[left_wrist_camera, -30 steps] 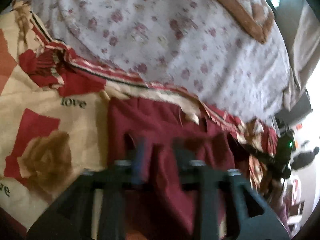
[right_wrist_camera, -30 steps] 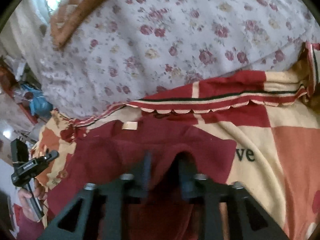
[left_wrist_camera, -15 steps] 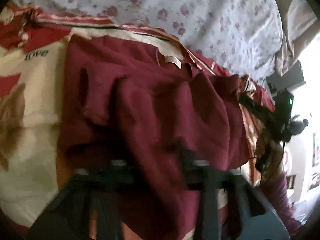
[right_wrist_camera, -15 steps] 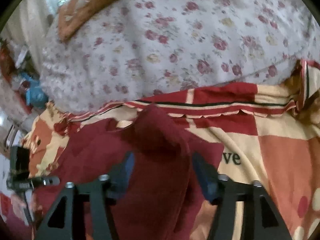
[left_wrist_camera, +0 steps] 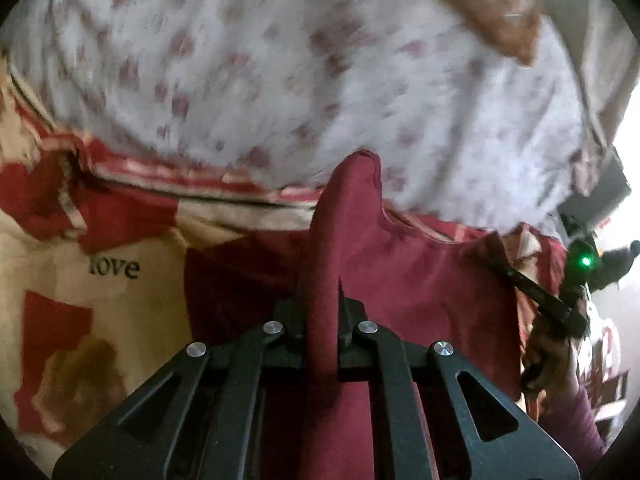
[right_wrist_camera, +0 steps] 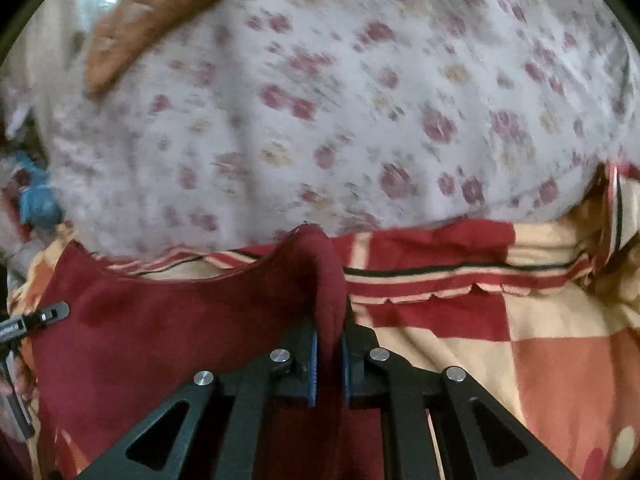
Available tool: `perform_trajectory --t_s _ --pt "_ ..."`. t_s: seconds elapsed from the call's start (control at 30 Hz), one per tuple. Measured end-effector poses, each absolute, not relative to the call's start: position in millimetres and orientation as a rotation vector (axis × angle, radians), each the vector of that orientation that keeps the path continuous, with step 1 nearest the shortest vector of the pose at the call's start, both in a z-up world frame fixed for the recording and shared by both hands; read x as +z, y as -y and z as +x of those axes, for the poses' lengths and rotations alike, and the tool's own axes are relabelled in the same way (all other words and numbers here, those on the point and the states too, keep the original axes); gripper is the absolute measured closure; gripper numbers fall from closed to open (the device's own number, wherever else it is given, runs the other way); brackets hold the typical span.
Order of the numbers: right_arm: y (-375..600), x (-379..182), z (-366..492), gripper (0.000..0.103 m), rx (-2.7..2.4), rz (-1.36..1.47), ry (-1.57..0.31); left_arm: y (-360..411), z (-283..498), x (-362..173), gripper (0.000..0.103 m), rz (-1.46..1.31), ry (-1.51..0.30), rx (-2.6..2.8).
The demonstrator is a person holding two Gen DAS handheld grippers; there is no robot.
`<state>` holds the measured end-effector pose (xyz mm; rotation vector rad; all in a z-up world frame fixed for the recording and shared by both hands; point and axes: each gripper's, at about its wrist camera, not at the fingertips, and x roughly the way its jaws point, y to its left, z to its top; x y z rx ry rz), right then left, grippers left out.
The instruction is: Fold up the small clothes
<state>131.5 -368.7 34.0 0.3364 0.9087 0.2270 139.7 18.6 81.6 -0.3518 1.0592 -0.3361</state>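
Bed, covered by a cream-and-red blanket point(left_wrist_camera: 100, 308) with "love" printed on it. Beyond the blanket, toward the far edge, a white quilt point(left_wrist_camera: 320, 80) with small red flowers; a brown-trimmed pillow point(left_wrist_camera: 504, 20) at its far corner. Both views blurred in the upper half.

Garment point(left_wrist_camera: 420, 280): dark red, lying spread on the blanket near its striped far border, just short of the quilt.

Left gripper point(left_wrist_camera: 326, 316): jaws have just been closing; now pinched tight on a fold of the garment. The fold stands up from between the fingers as a narrow ridge, its tip reaching the quilt's edge in the picture. Rest of the cloth runs off to the right of it.

Right gripper point(right_wrist_camera: 328, 344): jaws have just been closing; now clamped on another fold of the same garment, blue pads point(right_wrist_camera: 313, 364) pressing the cloth from both sides. A raised peak of cloth sits just above the fingers; cloth stretches leftward from it.

In the left view, the right gripper shows at the garment's right edge with a green light, held by a hand point(left_wrist_camera: 548, 356) in a purple sleeve. In the right view, the tip of the left gripper shows at the garment's left edge.
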Motion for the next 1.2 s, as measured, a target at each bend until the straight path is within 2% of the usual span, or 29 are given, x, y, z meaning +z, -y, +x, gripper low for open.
perform_trajectory --t_s 0.13,0.2,0.23,0.27,0.3,0.33,0.43,0.6,0.63,0.7,0.83,0.93,0.97,1.07,1.2 --pt "362 8 146 0.094 0.207 0.309 -1.059 -34 152 43 0.095 -0.403 -1.159 -0.261" --pt "370 23 127 0.086 0.237 0.323 -1.013 -40 141 50 0.093 -0.415 -1.143 -0.305" --pt "375 31 115 0.082 0.264 0.322 -1.005 -43 133 57 0.088 -0.410 -1.138 -0.327" --pt "379 37 104 0.071 0.288 0.322 -1.001 -46 126 64 0.083 -0.402 -1.135 -0.346" --pt "382 43 92 0.068 0.309 0.319 -0.999 -46 115 73 0.068 -0.397 -1.125 -0.371" --pt "384 49 79 0.068 0.329 0.314 -0.999 -48 103 83 0.053 -0.396 -1.105 -0.406" --pt "384 58 39 0.068 0.387 0.281 -1.005 -54 64 105 0.031 -0.403 -1.033 -0.488" --pt "358 49 5 0.069 0.440 0.227 -1.021 -53 27 95 0.030 -0.407 -1.049 -0.528" --pt "354 44 5 0.073 0.433 0.214 -1.023 -52 22 89 0.030 -0.405 -1.062 -0.532" --pt "348 30 9 0.094 0.403 0.216 -1.054 -46 16 72 0.031 -0.393 -1.114 -0.544" --pt "361 45 -5 0.098 0.394 0.226 -1.017 -37 1 63 0.032 -0.312 -1.133 -0.543" --pt "377 63 -24 0.100 0.392 0.240 -0.975 -40 0 65 0.033 -0.344 -1.108 -0.562" --pt "380 64 -28 0.103 0.382 0.236 -0.975 -42 2 63 0.034 -0.362 -1.112 -0.567" --pt "391 50 -32 0.103 0.311 0.242 -1.002 -45 6 56 0.042 -0.376 -1.118 -0.565" --pt "404 52 -37 0.100 0.351 0.376 -0.963 -48 7 55 0.065 -0.356 -1.134 -0.554"
